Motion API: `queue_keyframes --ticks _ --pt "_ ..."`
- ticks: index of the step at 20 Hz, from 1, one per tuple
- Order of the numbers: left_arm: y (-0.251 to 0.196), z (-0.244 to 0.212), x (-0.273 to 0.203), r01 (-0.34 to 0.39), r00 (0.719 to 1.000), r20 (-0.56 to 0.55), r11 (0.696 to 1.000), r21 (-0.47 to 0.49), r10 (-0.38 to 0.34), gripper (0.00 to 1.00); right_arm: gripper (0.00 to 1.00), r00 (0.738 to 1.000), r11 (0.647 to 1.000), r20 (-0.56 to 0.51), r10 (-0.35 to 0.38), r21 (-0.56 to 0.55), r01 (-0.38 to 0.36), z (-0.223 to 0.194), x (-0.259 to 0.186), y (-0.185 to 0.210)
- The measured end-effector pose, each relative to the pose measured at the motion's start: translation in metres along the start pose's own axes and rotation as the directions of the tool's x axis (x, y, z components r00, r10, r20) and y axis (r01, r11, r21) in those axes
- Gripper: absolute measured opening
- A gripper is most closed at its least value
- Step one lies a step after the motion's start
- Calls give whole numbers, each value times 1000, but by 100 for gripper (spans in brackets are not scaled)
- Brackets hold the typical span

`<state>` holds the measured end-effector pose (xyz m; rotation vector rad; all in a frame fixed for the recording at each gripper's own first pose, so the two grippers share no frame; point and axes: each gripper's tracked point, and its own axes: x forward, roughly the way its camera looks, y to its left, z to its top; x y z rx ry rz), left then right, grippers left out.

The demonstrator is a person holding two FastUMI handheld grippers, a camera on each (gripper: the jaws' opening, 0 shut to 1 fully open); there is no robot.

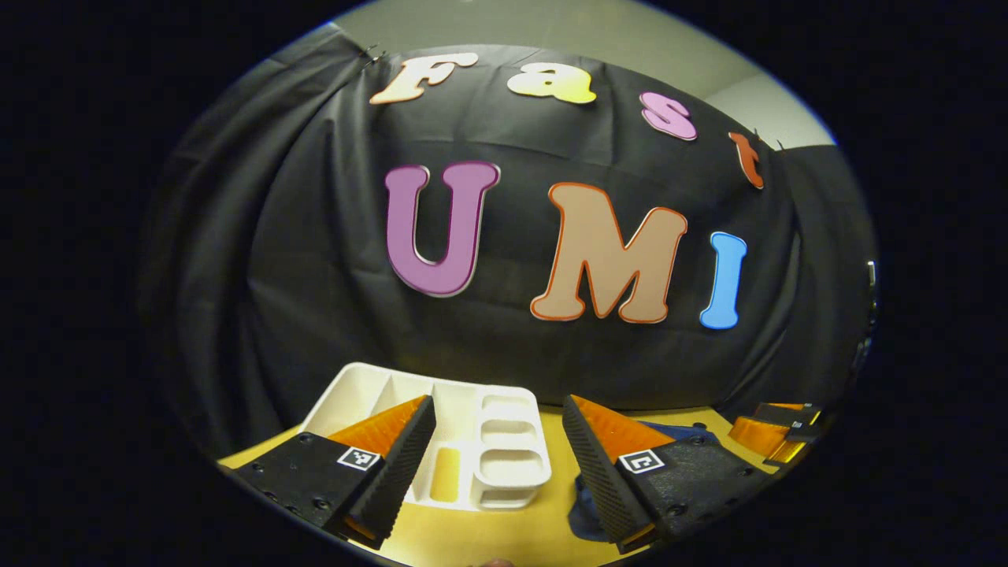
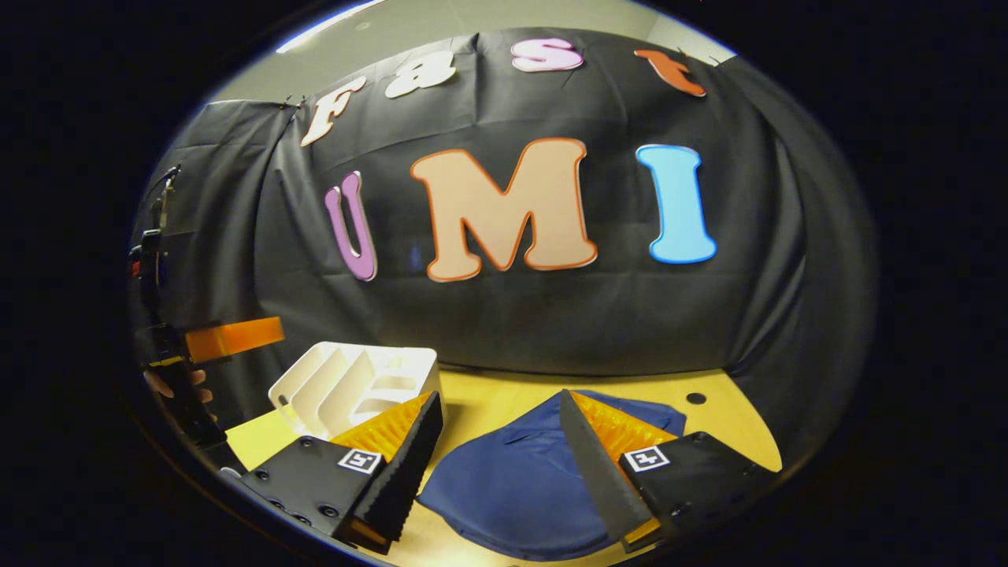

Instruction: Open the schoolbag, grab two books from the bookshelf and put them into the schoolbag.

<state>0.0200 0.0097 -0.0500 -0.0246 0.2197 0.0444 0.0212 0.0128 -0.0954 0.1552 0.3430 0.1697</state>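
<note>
The navy schoolbag [image 2: 524,488] lies flat on the yellow tabletop [image 2: 504,402], low and central in the right gripper view, its fabric creased and its flap closed as far as the view lets one judge. In the left gripper view a corner of the same bag [image 1: 587,504] peeks out beside the right-hand finger. Just to the bag's left stands the white bookshelf [image 2: 354,386] — a divided desktop organiser with slanted upright partitions and, on one side, small stacked trays; its slots look bare, though the fisheye edge makes that hard to confirm. The left gripper view looks almost straight down on that organiser [image 1: 488,449].

No brand or label can be read on the bag or the shelf; each gripper finger carries only a small square black-and-white marker tag.

The right gripper [image 2: 500,449] hovers above the bag, fingers spread wide, grasping nothing. The left gripper [image 1: 498,457] is likewise wide apart and unladen, poised over the organiser's edge. At the left rim of the right gripper view the left gripper [image 2: 232,337] appears farther off, raised and level — a person's hand [image 2: 177,386] wrapped round its handle.
</note>
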Motion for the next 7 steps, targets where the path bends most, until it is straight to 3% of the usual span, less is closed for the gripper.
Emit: queue_keyframes --ticks 4,7 --pt "18 29 -1 -41 996 84 999 11 40 94 96 995 998 80 -57 -8 58 24 -3 0" --pt "19 37 1 -18 995 99 1000 5 18 94 94 990 996 116 -75 -36 79 37 -6 3"
